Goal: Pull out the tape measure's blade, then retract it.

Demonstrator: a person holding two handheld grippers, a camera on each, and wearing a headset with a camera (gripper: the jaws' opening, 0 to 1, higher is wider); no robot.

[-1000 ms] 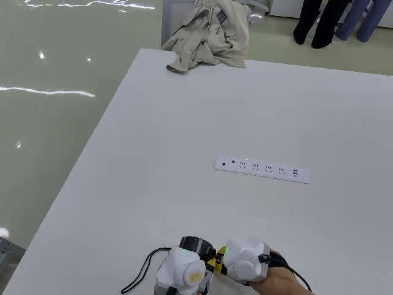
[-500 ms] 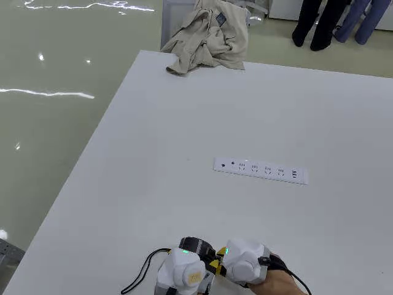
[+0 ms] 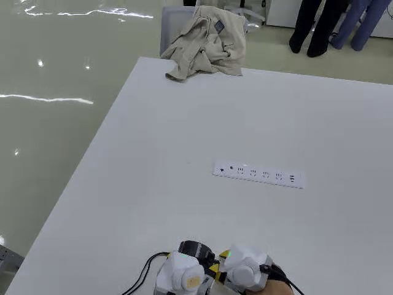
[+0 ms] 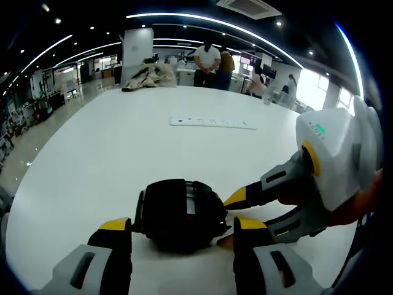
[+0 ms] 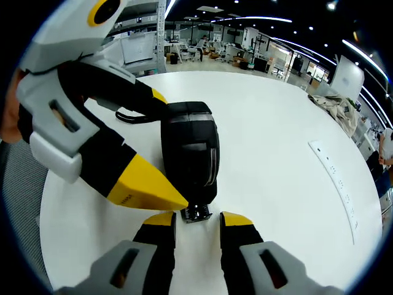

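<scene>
Left gripper view: the left gripper (image 4: 182, 225) has its jaws spread wide around the tape measure (image 4: 181, 208). The yellow tips sit against both sides of the black case and clamp it. The case lies on the white table (image 4: 86, 153). The right gripper (image 4: 229, 219) comes in from the right, its tips pointed at the case's right end and a little apart.

Right gripper view: the right gripper's jaws stand a narrow gap apart. The blade hook (image 5: 196, 212) sits between the tips with a sliver of space on each side, so it does not look pinched. The hook is right at the case mouth and no blade is drawn out. The left gripper reaches in from the upper left, with one yellow jaw across the near side of the case and the other on the far side. A black strap (image 5: 132, 117) lies on the table behind the case.

Head view: both grippers are at the bottom edge, white bodies side by side. The tape measure is just ahead of them, at the near end of the table, and the strap loops off to the left. A power strip (image 3: 258, 174) lies mid-table, well apart. A beige jacket (image 3: 206, 37) is heaped at the far edge. People's legs (image 3: 319, 24) stand on the floor beyond.
</scene>
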